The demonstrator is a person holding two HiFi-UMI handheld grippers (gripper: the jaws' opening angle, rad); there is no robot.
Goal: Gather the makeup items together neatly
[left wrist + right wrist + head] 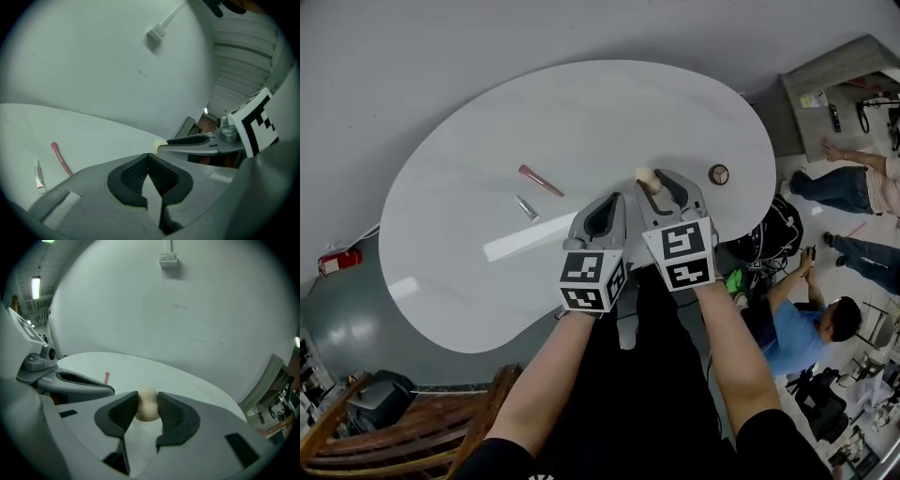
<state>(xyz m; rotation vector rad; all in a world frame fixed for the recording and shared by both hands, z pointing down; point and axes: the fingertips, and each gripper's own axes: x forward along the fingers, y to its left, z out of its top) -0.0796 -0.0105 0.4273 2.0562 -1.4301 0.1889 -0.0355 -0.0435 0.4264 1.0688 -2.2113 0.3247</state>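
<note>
A cream makeup sponge [147, 405] is squeezed between the pads of my right gripper [148, 409], which is shut on it and holds it above the white oval table [581, 103]. In the head view the sponge [644, 175] sticks out past the right gripper [652, 180] near the table's front edge. My left gripper [613, 199] is close beside it on the left, its tips [147, 158] meeting with nothing between them. A pink stick [541, 180] and a small silver tube [526, 207] lie left of centre. A round compact [719, 173] lies at the right.
The table's front edge runs just under both grippers. A wooden chair [412, 427] stands at the lower left and a red object [337, 260] sits on the floor at left. People [811, 323] and a dark bag [773, 230] are on the floor to the right.
</note>
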